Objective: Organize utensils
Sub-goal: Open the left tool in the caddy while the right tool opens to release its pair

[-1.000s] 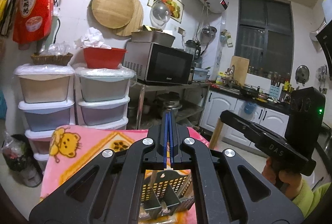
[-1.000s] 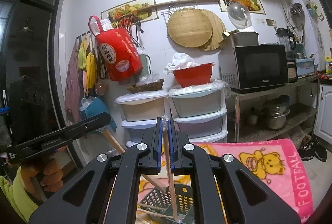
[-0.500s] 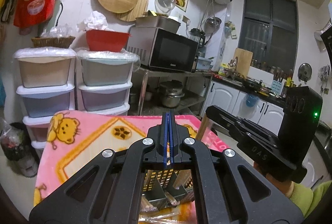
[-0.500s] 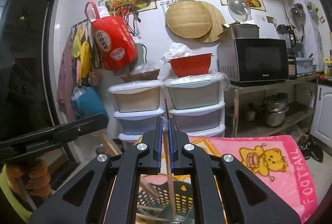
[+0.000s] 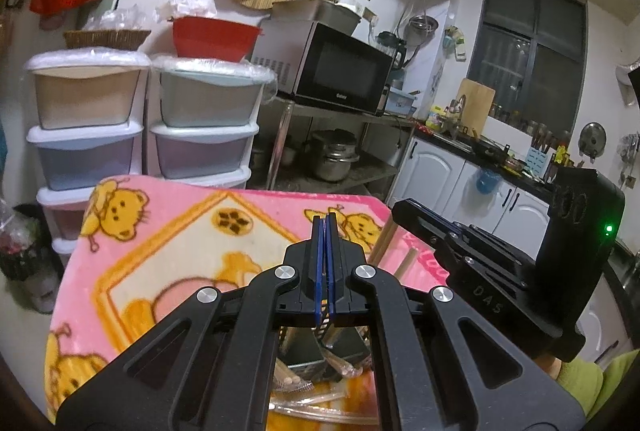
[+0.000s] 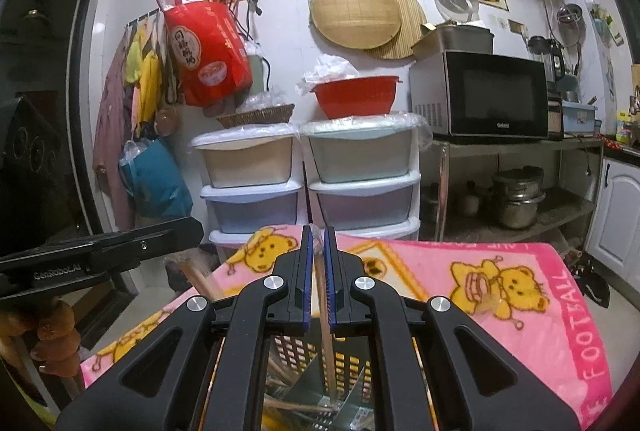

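One chopstick (image 6: 322, 311) clamped in right gripper (image 6: 319, 231), left gripper (image 5: 325, 221) closed empty

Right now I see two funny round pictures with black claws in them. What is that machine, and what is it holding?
It isn't really a robot. A person holds a black grabbing tool in each hand, and each tool has a tiny camera looking out along its two fingers. That makes the pictures round.

One picture is from the left gripper. Its fingers are pressed together, and I can't see anything between them. The other tool shows at its right.

The other picture is from the right gripper. It pinches a thin wooden chopstick, which points down into a dark utensil basket with holes in its sides.

The basket sits on a pink blanket with yellow bears. Behind are plastic drawers and a microwave.
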The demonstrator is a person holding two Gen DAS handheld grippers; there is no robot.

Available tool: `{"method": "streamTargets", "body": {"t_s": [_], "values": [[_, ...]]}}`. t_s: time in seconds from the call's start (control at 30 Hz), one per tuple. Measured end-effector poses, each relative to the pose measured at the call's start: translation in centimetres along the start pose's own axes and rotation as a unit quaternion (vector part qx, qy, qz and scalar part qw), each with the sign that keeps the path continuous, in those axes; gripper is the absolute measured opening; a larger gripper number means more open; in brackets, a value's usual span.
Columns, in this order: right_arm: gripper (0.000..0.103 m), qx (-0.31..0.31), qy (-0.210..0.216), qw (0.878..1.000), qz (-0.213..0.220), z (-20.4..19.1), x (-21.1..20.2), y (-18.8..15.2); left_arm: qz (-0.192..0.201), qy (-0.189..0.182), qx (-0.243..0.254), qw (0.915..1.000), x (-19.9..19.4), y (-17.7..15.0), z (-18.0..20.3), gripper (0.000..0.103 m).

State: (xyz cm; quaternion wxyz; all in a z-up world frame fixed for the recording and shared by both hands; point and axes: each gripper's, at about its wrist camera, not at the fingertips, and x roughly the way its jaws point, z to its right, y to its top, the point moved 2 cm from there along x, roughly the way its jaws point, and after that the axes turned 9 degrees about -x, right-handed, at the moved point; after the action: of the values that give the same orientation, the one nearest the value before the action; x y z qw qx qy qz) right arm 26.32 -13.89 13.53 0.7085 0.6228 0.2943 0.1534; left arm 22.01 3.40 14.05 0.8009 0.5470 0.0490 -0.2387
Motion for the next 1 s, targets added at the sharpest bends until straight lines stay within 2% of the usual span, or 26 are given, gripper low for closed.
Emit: {"method": "streamTargets", "body": {"t_s": [0.43, 0.53, 0.9, 1.0], "values": [[0.007, 0.031, -0.005, 0.999, -0.040, 1.6, -0.9, -2.0, -0.015, 0.006, -0.017, 0.9997, 0.5, -1.4, -0.7, 0.000], [0.014, 0.041, -0.006, 0.998, -0.050, 2.1, -1.3, -2.5, -0.016, 0.009, -0.023, 0.9996, 0.4, -1.6, -0.9, 0.001], [0.023, 0.061, -0.006, 0.996, -0.071, 2.9, -3.3, -3.8, -0.016, 0.008, -0.029, 0.9994, -0.6, -1.9, -1.0, 0.033], [0.027, 0.063, -0.007, 0.995, -0.076, 3.0, -3.9, -4.1, -0.017, 0.005, -0.028, 0.9995, -1.0, -2.1, -0.8, 0.038]]}}
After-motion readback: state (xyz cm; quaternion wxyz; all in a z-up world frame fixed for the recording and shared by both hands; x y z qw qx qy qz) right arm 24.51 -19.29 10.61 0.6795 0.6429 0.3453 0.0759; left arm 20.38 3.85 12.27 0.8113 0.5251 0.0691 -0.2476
